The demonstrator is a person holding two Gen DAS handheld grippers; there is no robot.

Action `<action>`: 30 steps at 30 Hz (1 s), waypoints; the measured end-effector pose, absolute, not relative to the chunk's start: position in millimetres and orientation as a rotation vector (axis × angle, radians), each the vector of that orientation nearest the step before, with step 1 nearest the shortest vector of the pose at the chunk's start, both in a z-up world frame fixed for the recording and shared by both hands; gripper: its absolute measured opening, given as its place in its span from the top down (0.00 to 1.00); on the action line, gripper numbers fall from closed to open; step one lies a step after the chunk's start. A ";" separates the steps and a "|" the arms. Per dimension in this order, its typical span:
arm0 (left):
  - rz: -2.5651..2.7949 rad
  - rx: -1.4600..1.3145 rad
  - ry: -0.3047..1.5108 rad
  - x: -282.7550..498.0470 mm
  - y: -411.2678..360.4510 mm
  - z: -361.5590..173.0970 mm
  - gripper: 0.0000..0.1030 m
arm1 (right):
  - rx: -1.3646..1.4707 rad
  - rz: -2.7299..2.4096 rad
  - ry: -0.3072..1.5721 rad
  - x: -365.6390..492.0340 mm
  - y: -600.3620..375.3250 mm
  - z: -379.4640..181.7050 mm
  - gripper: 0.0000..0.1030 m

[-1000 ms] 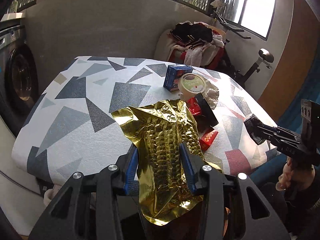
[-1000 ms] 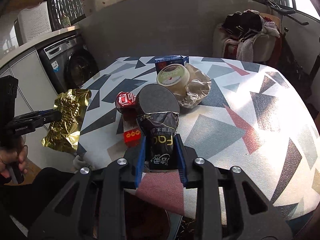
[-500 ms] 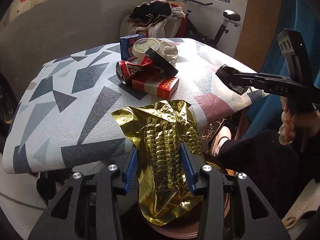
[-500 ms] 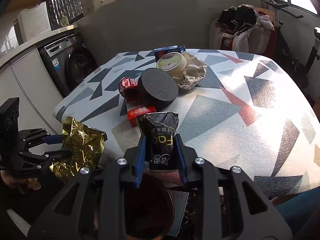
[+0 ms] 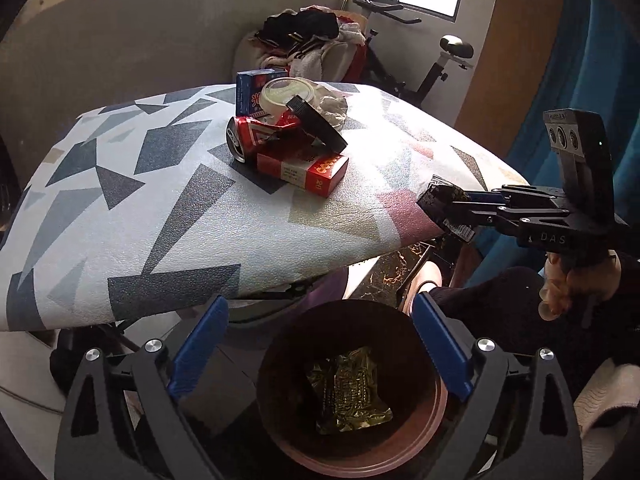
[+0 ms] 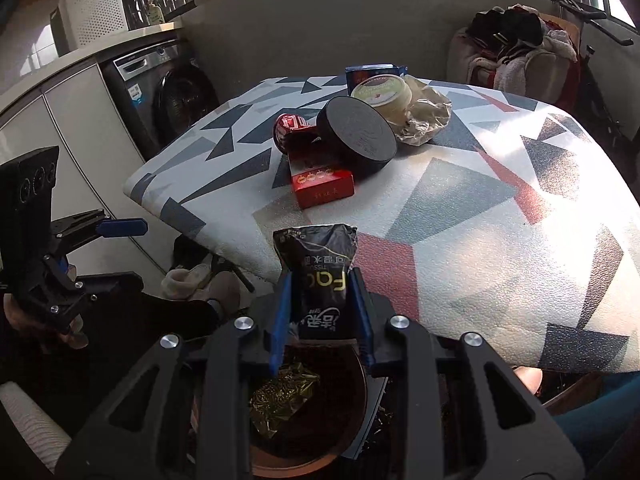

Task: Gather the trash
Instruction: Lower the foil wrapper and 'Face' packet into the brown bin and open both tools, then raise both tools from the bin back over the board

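Left gripper (image 5: 320, 344), jaws just spread wide and empty, over bin (image 5: 434, 436) holding gold wrapper (image 5: 348, 392); right gripper (image 6: 322, 312) pinching black packet (image 6: 320, 272).

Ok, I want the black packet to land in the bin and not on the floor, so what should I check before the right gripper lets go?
1. Gold wrapper lies inside the bin: ok.
2. Left gripper has just been opening, nothing between its fingers: ok.
3. Right gripper is clamped on the black packet: ok.
4. Packet over the bin opening: in the right wrist view the bin sits just below the packet: ok.
5. Left gripper clear of the drop path: it hangs over the same bin: not ok.
6. Room left in the bin: only the wrapper shows inside: ok.
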State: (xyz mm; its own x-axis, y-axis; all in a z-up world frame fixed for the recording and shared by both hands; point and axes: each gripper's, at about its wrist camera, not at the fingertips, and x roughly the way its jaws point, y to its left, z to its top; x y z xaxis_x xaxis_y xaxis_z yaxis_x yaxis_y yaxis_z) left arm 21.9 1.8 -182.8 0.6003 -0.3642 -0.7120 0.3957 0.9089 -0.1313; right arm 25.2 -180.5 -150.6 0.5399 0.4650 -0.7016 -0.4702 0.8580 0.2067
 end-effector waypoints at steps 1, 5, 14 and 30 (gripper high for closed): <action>-0.442 0.052 0.809 20.0 3.4 -182.9 0.09 | -0.018 0.573 0.842 22.6 -175.7 -155.0 0.69; -0.437 0.061 0.787 15.0 10.9 -184.9 0.08 | -0.030 0.622 0.891 15.2 -162.2 -173.1 0.69; -0.438 0.078 0.747 3.3 9.9 -192.1 0.07 | -0.089 0.651 0.985 6.0 -141.7 -205.3 0.68; -0.391 0.043 0.771 5.5 17.4 -200.5 0.06 | -0.209 0.590 0.965 0.3 -126.0 -212.3 0.06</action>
